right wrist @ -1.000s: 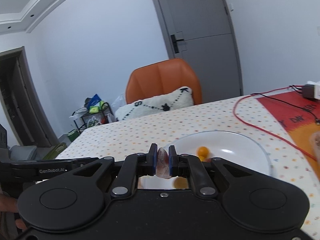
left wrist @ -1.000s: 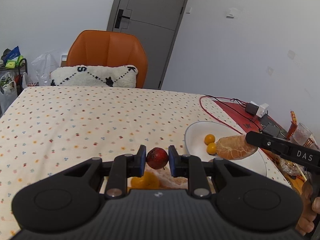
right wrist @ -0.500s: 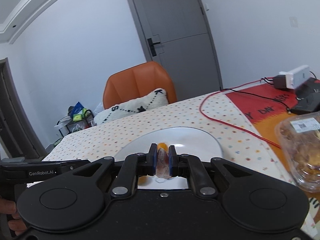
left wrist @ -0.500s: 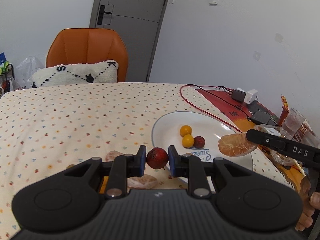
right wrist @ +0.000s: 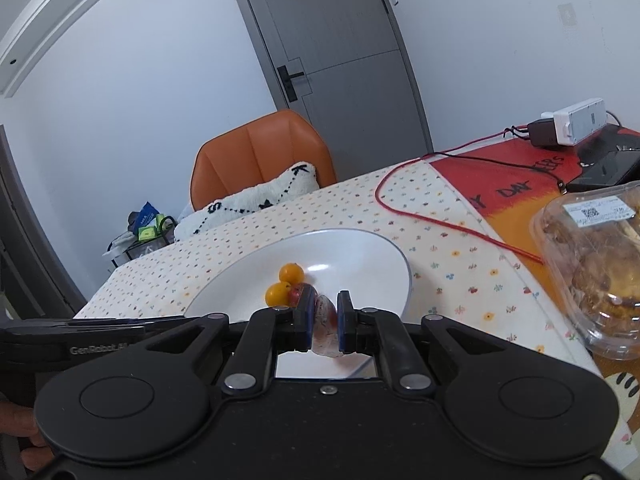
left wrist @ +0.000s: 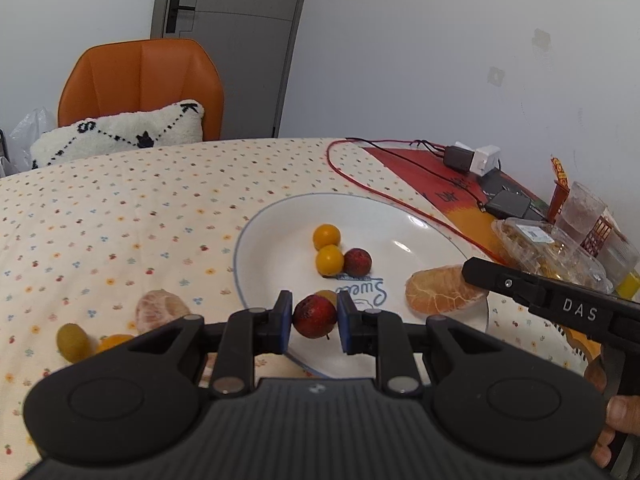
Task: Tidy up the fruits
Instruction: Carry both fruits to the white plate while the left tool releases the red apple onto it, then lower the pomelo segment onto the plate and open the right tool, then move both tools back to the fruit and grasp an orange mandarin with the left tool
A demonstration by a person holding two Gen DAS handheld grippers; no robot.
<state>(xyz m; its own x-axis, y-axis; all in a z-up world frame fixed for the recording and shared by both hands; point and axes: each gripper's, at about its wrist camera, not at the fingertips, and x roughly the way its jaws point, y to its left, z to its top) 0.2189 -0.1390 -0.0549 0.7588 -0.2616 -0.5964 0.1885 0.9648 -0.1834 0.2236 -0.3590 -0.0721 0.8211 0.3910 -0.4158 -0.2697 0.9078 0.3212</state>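
Observation:
My left gripper is shut on a dark red round fruit, held over the near rim of the white plate. On the plate lie two small orange fruits and a red fruit; another orange one peeks from behind the held fruit. My right gripper is shut on a peeled orange piece, seen from the left wrist view as a peeled orange piece over the plate's right side. On the cloth to the left lie a peeled orange piece, a green fruit and an orange fruit.
A red cable curves past the plate's far side. A clear food box, a glass, chargers and a red-orange mat fill the right. An orange chair with a white cushion stands behind the table.
Both grippers have moved forward and down over the plate, each still holding its fruit. The plate and the fruits on it now fill more of both views.

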